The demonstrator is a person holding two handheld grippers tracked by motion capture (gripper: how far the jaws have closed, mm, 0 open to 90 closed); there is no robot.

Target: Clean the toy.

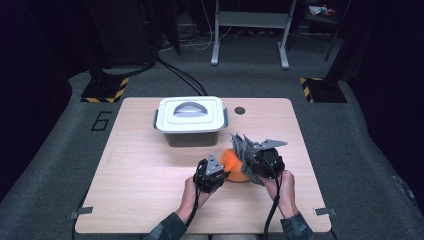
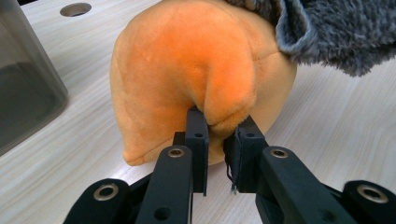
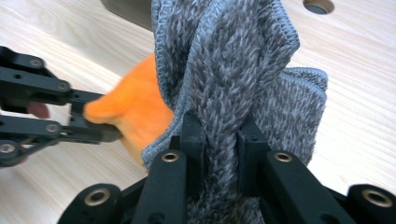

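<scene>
The left fingers [image 2: 219, 140] pinch a fold of the orange plush [image 2: 196, 70]; just right of the plush, the right fingers [image 3: 219, 135] clamp the grey cloth [image 3: 233, 60] draped against it.

In the high view the table [image 1: 150, 165] is evenly lit from above, while the frame's left and right edges fall to near black and the picture looks soft, perhaps from low resolution. Both gripper views are bright and fairly sharp mid-frame, with soft shadows under the orange plush [image 2: 187, 70] and slight blur toward the corners.
</scene>
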